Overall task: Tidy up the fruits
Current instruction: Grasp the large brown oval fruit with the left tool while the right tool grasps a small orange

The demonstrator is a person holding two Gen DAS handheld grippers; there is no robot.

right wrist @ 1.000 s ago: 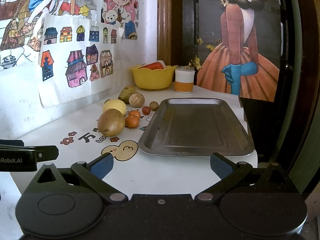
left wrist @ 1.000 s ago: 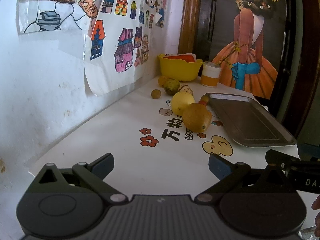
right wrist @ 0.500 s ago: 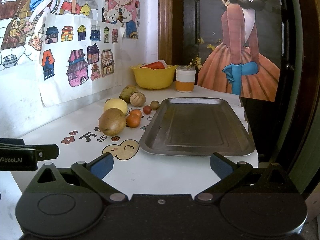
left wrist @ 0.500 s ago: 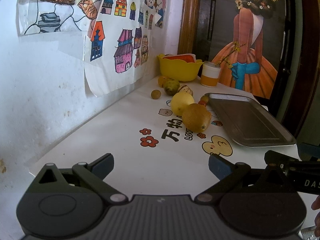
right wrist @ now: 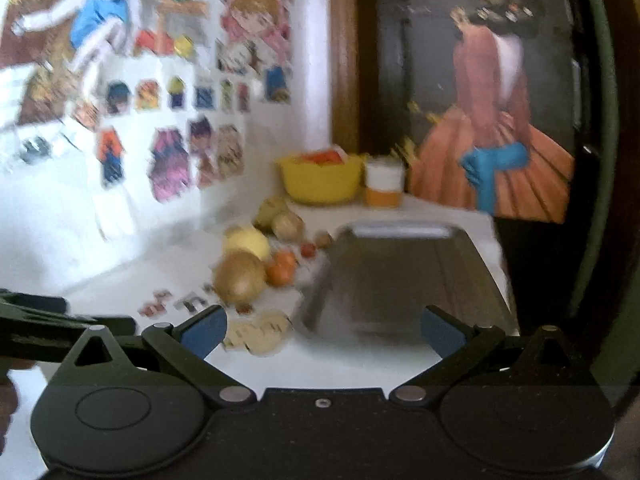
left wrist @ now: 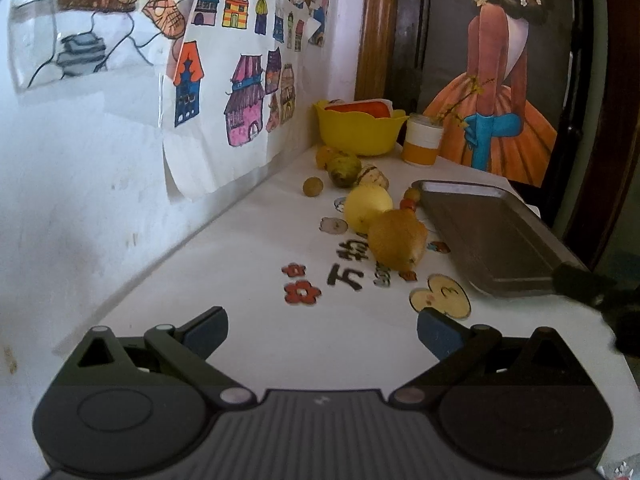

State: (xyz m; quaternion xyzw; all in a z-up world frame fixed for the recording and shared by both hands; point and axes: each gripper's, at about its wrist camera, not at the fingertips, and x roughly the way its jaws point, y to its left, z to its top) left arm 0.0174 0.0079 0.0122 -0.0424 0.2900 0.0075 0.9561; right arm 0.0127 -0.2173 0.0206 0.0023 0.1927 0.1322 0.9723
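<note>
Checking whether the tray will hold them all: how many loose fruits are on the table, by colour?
Yellow fruit: 1
Large brown fruit: 1
Green fruit: 1
Striped tan fruit: 1
Small brown fruits: 2
Orange fruits: 3
Small red fruit: 1
Total: 10. This is approximate, as some are half hidden or blurred.

The left wrist view looks low along the white tabletop (left wrist: 248,320) from its near end, the drawing-covered wall filling the left of the frame. The right wrist view, motion-blurred, faces the same way from further right. Both share the brown rounded fruit (left wrist: 397,245) (right wrist: 240,279), the grey metal tray (left wrist: 492,236) (right wrist: 404,276) and the yellow scalloped bowl (left wrist: 358,132) (right wrist: 322,180).
</note>
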